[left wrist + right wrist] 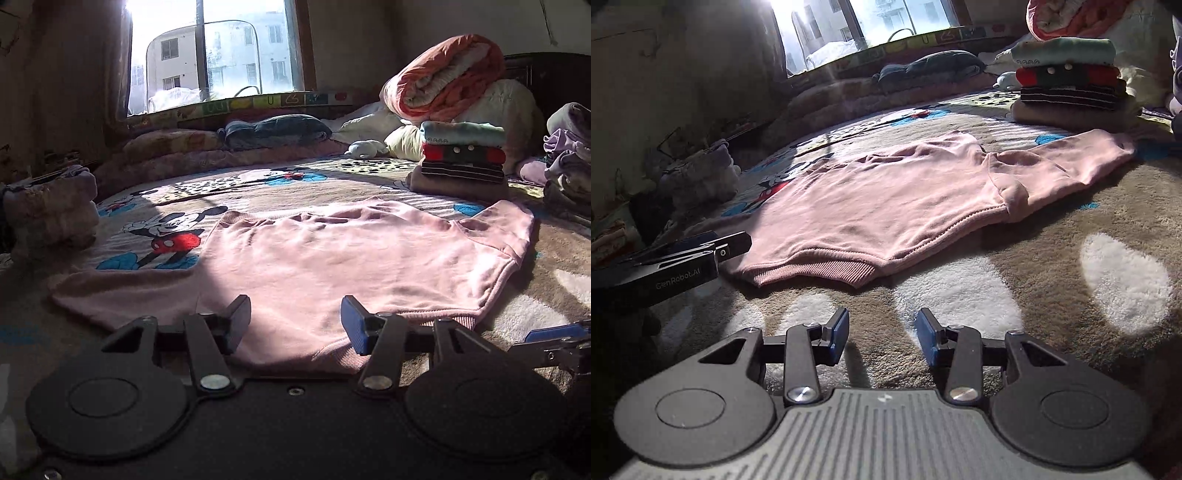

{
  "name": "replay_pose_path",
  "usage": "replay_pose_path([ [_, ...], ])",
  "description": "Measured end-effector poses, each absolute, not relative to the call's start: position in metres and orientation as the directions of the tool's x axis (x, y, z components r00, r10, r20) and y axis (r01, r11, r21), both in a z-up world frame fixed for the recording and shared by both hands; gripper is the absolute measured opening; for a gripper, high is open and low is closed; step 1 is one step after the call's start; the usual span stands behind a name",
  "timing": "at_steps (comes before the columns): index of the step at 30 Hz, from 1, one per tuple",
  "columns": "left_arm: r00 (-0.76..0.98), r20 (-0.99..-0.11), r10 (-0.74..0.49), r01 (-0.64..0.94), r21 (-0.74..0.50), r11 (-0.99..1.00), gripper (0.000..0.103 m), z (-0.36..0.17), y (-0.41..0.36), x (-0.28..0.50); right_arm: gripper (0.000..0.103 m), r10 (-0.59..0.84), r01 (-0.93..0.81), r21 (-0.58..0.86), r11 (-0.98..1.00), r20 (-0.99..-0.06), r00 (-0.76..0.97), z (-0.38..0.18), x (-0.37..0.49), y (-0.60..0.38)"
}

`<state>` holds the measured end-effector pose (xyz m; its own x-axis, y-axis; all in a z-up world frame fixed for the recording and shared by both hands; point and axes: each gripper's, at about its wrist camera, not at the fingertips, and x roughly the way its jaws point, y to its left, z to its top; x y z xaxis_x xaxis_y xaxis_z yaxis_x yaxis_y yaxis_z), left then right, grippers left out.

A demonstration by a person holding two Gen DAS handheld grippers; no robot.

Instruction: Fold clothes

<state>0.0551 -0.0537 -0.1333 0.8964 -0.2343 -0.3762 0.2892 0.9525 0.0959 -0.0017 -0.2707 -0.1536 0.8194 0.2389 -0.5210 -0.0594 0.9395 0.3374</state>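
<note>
Fingers on both grippers are standing apart, holding nothing. We are logging the left gripper (295,325) hovering low over the near hem of the pink sweatshirt (351,254), cloth showing between its spread jaws but not pinched. Right gripper (882,334) is sitting short of the garment over bare blanket (1052,291), its jaws likewise spread w/ only plush pile between them.

Sweatshirt is lying flat and spread on the blanket, ribbed hem (816,271) nearest us, one sleeve (1071,166) lying out toward the right, the other sleeve (122,291) reaching left. No fold is showing in the body. Behind it a stack of folded clothes (463,155) is standing near the rolled orange quilt (443,77); a loose heap of garments (569,155) is sitting at the far right edge.

Judgement: we are reading this as the stage where the garment is laid out & the grippers are lining up on it, approx. at the hem. A fold from here is calling for a pinch on both layers at an edge or sleeve, lifted low and carried across w/o dragging the body out of square. Soft knit on deep pile is likely to bunch, so we are advising a shallow bite. Which edge goes over, we cannot settle from these views.
</note>
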Motion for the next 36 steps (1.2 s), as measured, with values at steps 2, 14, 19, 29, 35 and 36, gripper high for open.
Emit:
replay_pose_path([
  [2, 0.896, -0.367, -0.25, 0.303, 0.093, 0.949, 0.053, -0.132, -0.062, 0.055, 0.045, 0.24, -0.019, 0.397, 0.918, -0.516, 0.822, -0.155, -0.003, -0.281],
  [14, 0.825, -0.491, -0.281, 0.442, 0.25, 0.861, 0.056, -0.156, -0.125, 0.061, 0.047, 0.223, 0.197, 0.731, 0.653, -0.434, 0.873, -0.177, -0.005, -0.364],
  [19, 0.868, -0.386, -0.313, 0.431, 0.272, 0.86, 0.056, -0.142, -0.139, 0.048, 0.047, 0.229, 0.214, 0.831, 0.513, -0.372, 0.899, -0.189, 0.013, -0.41],
  [29, 0.833, -0.393, -0.39, 0.475, 0.147, 0.867, 0.047, -0.127, -0.208, 0.062, 0.035, 0.222, 0.227, 0.801, 0.553, -0.404, 0.887, -0.191, 0.093, -0.464],
  [35, 0.777, -0.542, -0.321, 0.483, 0.185, 0.856, 0.046, -0.173, -0.255, 0.082, 0.0, 0.194, 0.222, 0.748, 0.626, -0.425, 0.884, -0.202, 0.107, -0.465],
  [36, 0.791, -0.529, -0.307, 0.475, 0.216, 0.853, 0.046, -0.175, -0.256, 0.075, 0.0, 0.184, 0.222, 0.734, 0.642, -0.428, 0.885, -0.2, 0.106, -0.463],
])
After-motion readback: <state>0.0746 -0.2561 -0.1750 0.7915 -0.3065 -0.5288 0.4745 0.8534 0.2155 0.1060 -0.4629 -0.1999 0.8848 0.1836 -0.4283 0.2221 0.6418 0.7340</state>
